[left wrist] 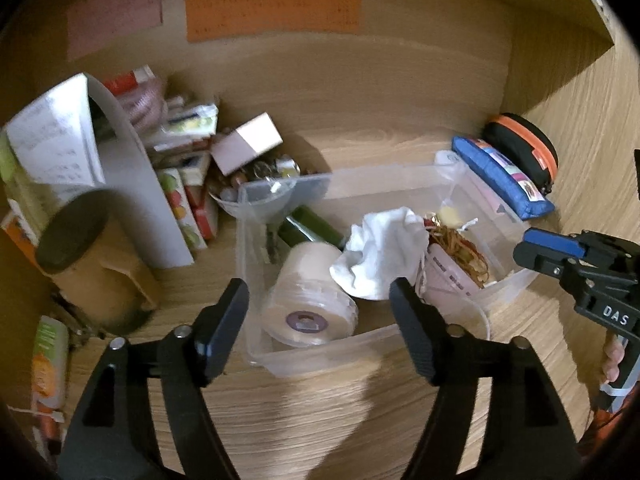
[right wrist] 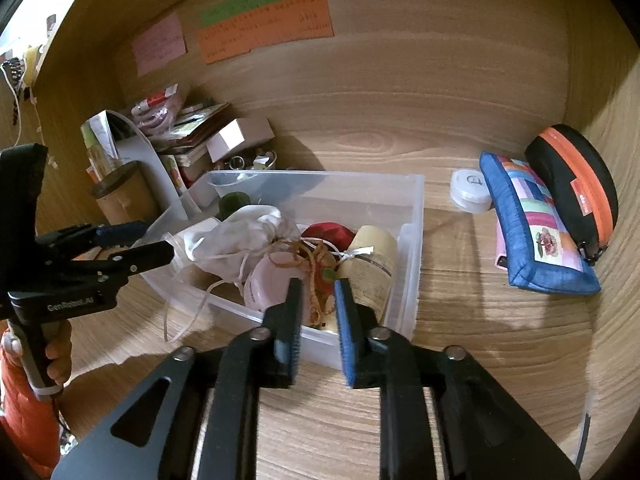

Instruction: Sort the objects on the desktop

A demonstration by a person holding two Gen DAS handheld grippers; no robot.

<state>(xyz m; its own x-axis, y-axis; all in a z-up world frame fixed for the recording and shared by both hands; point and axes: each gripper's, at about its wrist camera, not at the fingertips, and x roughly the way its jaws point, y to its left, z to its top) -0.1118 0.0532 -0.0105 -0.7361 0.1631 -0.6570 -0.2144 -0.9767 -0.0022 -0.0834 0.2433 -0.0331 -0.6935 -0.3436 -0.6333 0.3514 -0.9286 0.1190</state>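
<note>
Clear plastic bin (left wrist: 256,216) of desktop items sitting on a wooden worktop (left wrist: 360,144), both tools hovering at its near edge.

Left hand-held gripper (left wrist: 320,300) is hanging with fingers wide apart, holding nothing, over a paper roll (left wrist: 308,304) and a white cloth bag (left wrist: 380,248) lying in the bin. Right hand-held gripper (right wrist: 318,300) is hovering with fingers slightly apart, gripping nothing, above a tangle of rubber bands (right wrist: 316,264) and a pale jar (right wrist: 372,256) in the same bin. A blue pouch (right wrist: 528,228) and a black-and-orange case (right wrist: 572,184) are leaning together, well apart from the bin. A heap of boxes (left wrist: 188,184) is standing just beside the bin.
</note>
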